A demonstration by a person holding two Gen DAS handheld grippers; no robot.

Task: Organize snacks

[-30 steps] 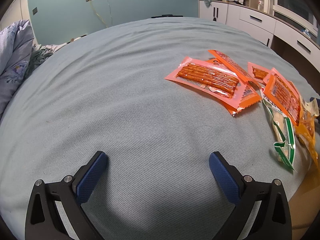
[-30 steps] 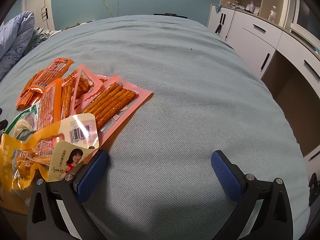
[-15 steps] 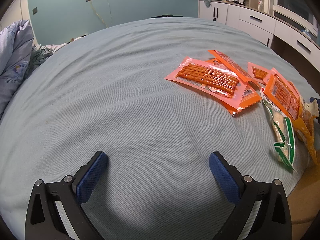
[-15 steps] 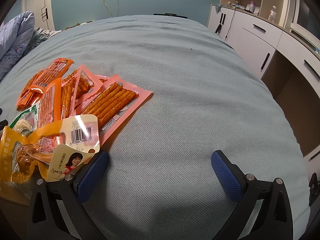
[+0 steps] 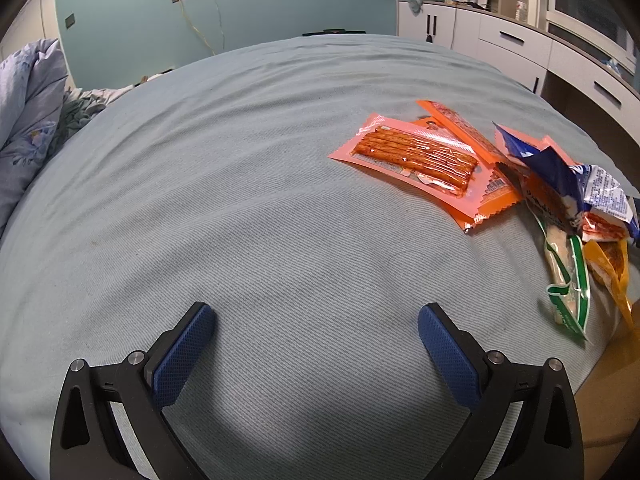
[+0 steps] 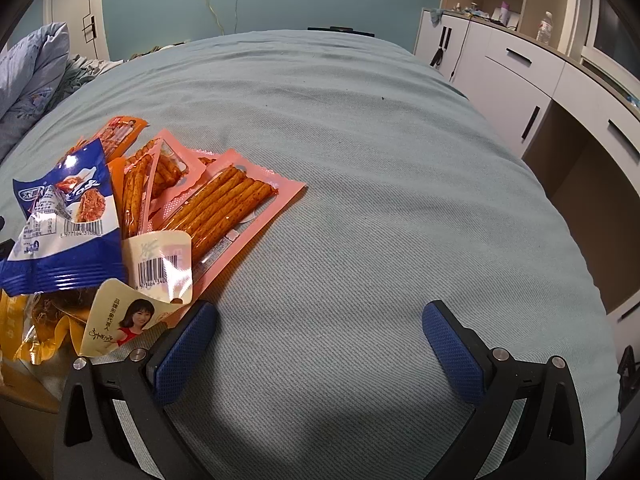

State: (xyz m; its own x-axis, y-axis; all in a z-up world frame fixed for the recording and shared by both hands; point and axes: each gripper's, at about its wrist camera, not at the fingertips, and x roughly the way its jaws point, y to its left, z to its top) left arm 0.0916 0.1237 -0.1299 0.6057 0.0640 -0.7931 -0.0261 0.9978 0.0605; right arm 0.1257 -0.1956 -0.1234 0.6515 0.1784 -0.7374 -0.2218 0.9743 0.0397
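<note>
A pile of snack packets lies on the grey-blue bed. A pink packet of red sticks (image 5: pixel 416 158) (image 6: pixel 228 204) lies flat, with orange packets (image 5: pixel 464 130) beside it. A blue-and-white packet (image 5: pixel 580 184) (image 6: pixel 68 216) lies on top of the pile. A green-edged packet (image 5: pixel 566 276) and a yellow packet (image 5: pixel 612 268) (image 6: pixel 36 328) lie near the bed's edge. My left gripper (image 5: pixel 314 340) is open and empty, left of the pile. My right gripper (image 6: pixel 320 340) is open and empty, its left finger beside a packet with a woman's portrait (image 6: pixel 124 320).
The bed (image 5: pixel 240 200) fills both views. A bunched floral quilt (image 5: pixel 28 120) lies at the far left. White cabinets and drawers (image 6: pixel 540 92) stand along the right, past the bed's edge. A wooden surface (image 5: pixel 600 380) shows below the pile.
A blue-and-white packet has appeared on top of the pile. The yellow packet shifted slightly. Both grippers have stayed where they were, open.
</note>
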